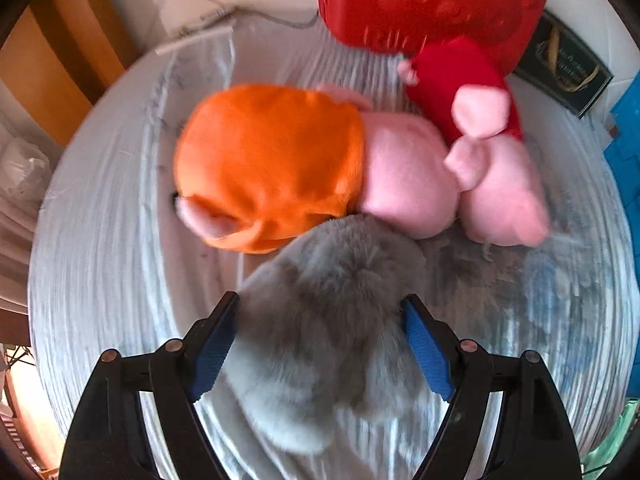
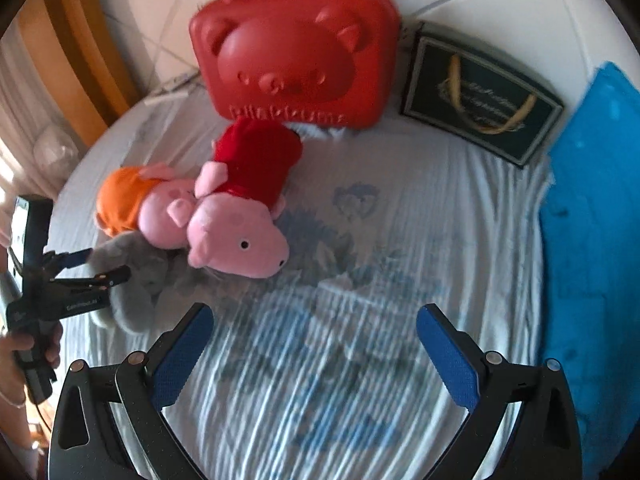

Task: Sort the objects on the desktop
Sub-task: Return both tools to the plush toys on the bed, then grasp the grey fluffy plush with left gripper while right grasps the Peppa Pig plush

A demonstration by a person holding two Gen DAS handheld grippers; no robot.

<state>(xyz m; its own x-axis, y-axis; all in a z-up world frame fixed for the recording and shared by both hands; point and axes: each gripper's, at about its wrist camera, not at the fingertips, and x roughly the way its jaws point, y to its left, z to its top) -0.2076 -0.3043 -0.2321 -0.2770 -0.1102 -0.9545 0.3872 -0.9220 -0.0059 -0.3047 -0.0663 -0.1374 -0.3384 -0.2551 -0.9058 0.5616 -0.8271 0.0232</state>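
A grey furry plush (image 1: 332,320) lies on the pale striped sheet (image 1: 100,260). My left gripper (image 1: 320,300) is open and straddles it, a blue pad on each side of the fur. Behind it lie a pink pig plush in an orange dress (image 1: 272,160) and a pig plush in a red dress (image 1: 460,76). The right wrist view shows the same pile: grey plush (image 2: 148,280), orange pig (image 2: 132,200), red pig (image 2: 240,232), with the left gripper (image 2: 106,264) at the grey plush. My right gripper (image 2: 316,312) hangs open over bare sheet (image 2: 340,360), with nothing between its fingers.
A red bear-faced carry case (image 2: 296,52) stands at the back, against the wall. A dark framed box (image 2: 480,96) leans beside it. A blue cloth (image 2: 592,240) covers the right side. A person's hand (image 2: 24,344) grips the left tool's handle.
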